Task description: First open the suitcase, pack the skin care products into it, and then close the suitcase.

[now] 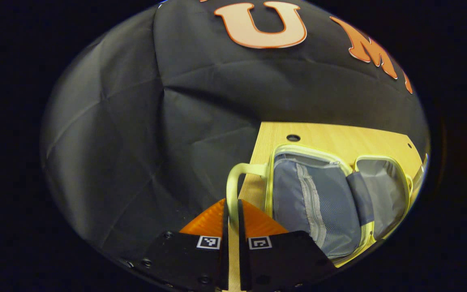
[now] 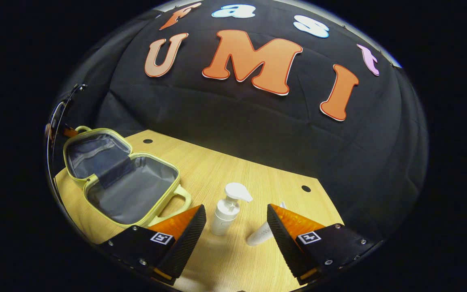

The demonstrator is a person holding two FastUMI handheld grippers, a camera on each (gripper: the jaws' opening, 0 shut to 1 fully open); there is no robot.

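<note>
Pale yellow-green shell, rounded corners: the suitcase [image 2: 122,178] lies open flat on the wooden table [image 2: 233,174], both halves facing up, well to the left in the right gripper view. Its lining is grey fabric; one half carries a zipped mesh pocket [image 1: 312,202], and a darker fabric strap [image 1: 361,198] bridges the hinge between the halves. A curved handle of the same pale plastic sticks out from each half.

In the left gripper view, the left gripper [image 1: 232,219] sits at the table's edge with its fingers drawn nearly together on the near handle [image 1: 233,182], the thin loop pinched between them. The gripper points along the table toward the case.

In the right gripper view, the right gripper [image 2: 236,227] hangs low over the table with its jaws spread wide, ribbed pads facing each other, holding nothing. Between them stands a white pump bottle [image 2: 226,213], upright, its smooth nozzle pointing right. Just beside it a white tube [image 2: 260,235] lies slanted on the wood grain, partly hidden behind the right-hand finger. Both products are outside the case, near its right handle. Small dark holes dot the tabletop.
</note>
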